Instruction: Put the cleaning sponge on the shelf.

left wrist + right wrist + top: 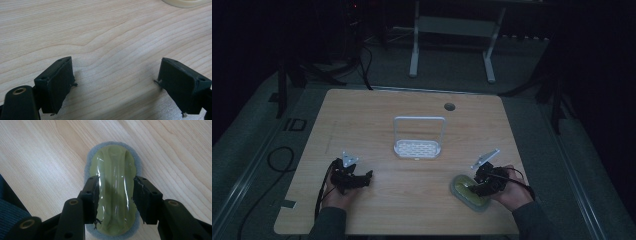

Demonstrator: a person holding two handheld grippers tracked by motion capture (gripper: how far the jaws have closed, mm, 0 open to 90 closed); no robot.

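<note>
An oval scrubber lies near the table's front right, with an olive-green glossy grip [113, 162] on a grey pad [88, 161]. In the high view the scrubber [463, 192] sits just left of the person's right hand. My right gripper [116, 180] straddles the green grip from above, and both black pads touch its sides. From the high view the right gripper [478, 185] points left and down onto it. My left gripper [366, 179] rests at the front left, held in the left hand. Its jaws [116, 62] stand wide apart over bare wood with nothing between them.
A white perforated rack [418, 148] with a tall wire hoop stands at the table's middle. A round cable hole [449, 106] is at the back. A pale curved rim [185, 2] shows at the top of the left gripper view. Desk legs stand on the floor beyond.
</note>
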